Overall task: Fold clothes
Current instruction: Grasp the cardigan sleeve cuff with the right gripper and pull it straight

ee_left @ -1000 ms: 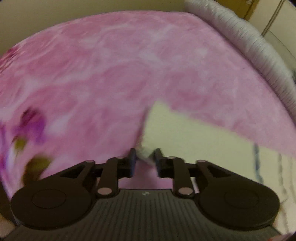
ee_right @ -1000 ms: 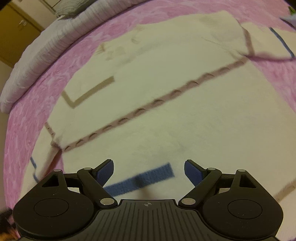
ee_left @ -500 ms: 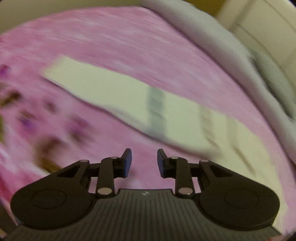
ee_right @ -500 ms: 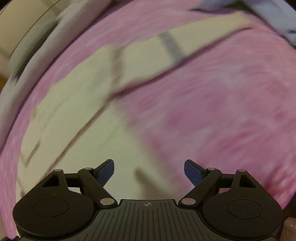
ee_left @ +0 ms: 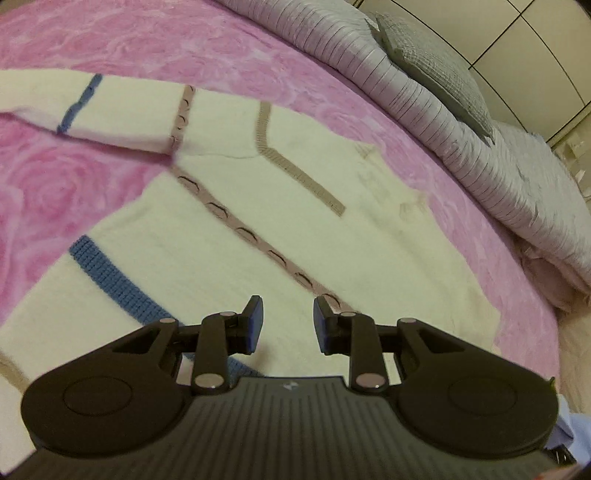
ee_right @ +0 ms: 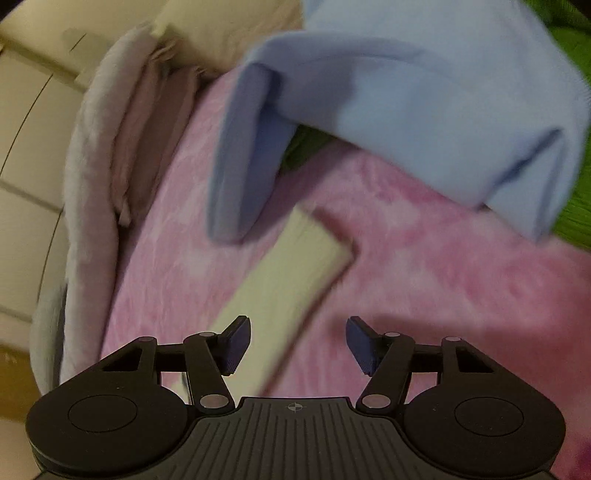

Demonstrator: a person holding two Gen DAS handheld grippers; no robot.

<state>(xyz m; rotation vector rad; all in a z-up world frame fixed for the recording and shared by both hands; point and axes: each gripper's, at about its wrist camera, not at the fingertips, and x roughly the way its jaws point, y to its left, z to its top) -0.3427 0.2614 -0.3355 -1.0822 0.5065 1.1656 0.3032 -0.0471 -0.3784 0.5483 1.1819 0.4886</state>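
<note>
A cream knit cardigan (ee_left: 332, 229) with tan and blue stripes lies flat on the pink bedspread (ee_left: 74, 184), one sleeve (ee_left: 92, 110) stretched to the left. My left gripper (ee_left: 288, 325) hovers over its lower body, open and empty. In the right wrist view the other cream sleeve (ee_right: 291, 280) lies on the bedspread (ee_right: 443, 280), its cuff pointing away. My right gripper (ee_right: 295, 343) is open and empty just above that sleeve.
A light blue garment (ee_right: 424, 110) and a green one (ee_right: 576, 206) lie just beyond the sleeve's cuff. A rolled grey striped duvet (ee_left: 424, 96) with a grey pillow (ee_left: 436, 62) lines the far bed edge. Wardrobe doors (ee_left: 517, 33) stand behind.
My left gripper let go of the cardigan's edge, opened and swung right over its body. My right gripper, open throughout, swung from the cardigan's body to the right sleeve.
</note>
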